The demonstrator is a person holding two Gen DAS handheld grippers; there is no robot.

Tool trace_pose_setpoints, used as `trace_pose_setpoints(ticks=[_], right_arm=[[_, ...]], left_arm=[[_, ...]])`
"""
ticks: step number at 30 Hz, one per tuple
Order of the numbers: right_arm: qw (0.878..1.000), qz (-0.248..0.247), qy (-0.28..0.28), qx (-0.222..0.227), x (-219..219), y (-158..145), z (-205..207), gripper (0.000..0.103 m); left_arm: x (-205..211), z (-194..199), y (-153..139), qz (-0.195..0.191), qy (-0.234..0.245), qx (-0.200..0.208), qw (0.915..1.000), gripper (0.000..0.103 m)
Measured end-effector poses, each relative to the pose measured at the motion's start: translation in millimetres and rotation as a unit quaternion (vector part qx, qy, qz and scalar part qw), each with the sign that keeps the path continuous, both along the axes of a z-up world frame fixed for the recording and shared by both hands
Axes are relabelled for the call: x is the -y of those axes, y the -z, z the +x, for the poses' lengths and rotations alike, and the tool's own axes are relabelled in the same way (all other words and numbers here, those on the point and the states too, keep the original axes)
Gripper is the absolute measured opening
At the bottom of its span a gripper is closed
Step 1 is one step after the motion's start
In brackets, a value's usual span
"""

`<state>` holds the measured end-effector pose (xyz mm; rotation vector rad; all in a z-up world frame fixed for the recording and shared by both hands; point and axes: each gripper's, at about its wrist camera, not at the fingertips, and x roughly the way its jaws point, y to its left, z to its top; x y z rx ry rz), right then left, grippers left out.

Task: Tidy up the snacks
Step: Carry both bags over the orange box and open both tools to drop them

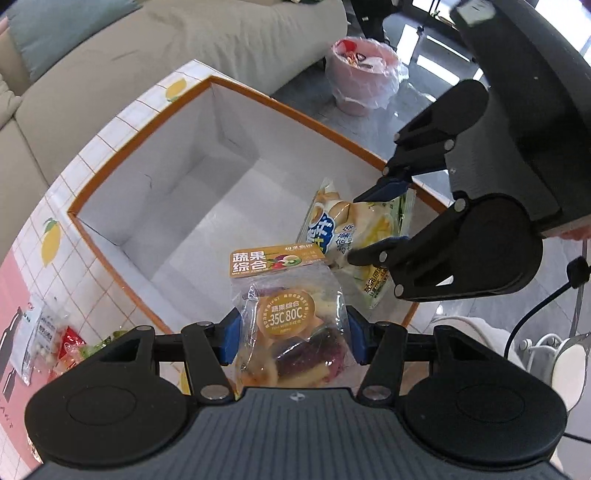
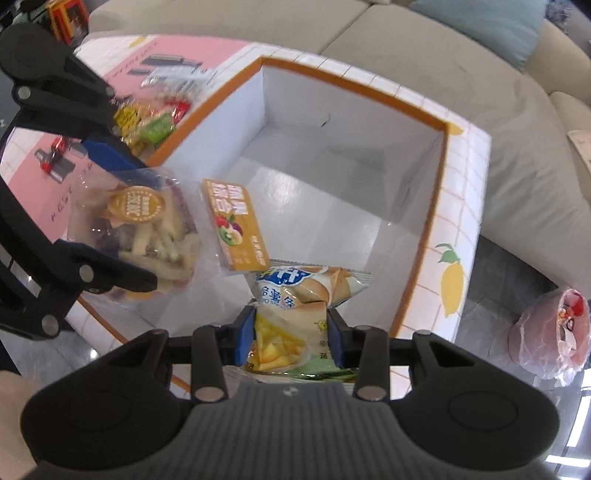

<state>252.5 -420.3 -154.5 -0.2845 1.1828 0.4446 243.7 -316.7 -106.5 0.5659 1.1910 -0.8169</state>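
Left gripper (image 1: 293, 334): jaws clenched on a clear plastic bag of mixed dried fruit and vegetable chips with an orange header card (image 1: 291, 314); bag is held over the box opening.
Right gripper (image 2: 291, 334): jaws clenched on a yellow-and-white foil packet of potato sticks (image 2: 295, 314), just beside the first bag.
Box: white-walled open storage box with orange rim (image 1: 147, 122); interior is seen bare.
Counter (image 1: 22, 295): pink and white-tiled surface; small wrapped snacks (image 1: 55, 339) are lying beside the box.

two held packets (image 1: 291, 325) above box (image 1: 155, 206) (side by side), sofa (image 1: 229, 33) behind
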Motion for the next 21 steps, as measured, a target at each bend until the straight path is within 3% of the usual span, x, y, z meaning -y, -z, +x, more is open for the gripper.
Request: trace_pose_setpoints(ticks=[10,21], right_arm=[[0.999,-0.011,-0.026,-0.037,-6,29,16,0.040],[0.998,-0.020,-0.046,-0.027,-7,26,14,0.041]], left_arm=[[10,9,27,0.015,0.021,-0.013,0.9996,0.064],[13,13,43,0.031,0.017,-0.026,0.9990,0.066]])
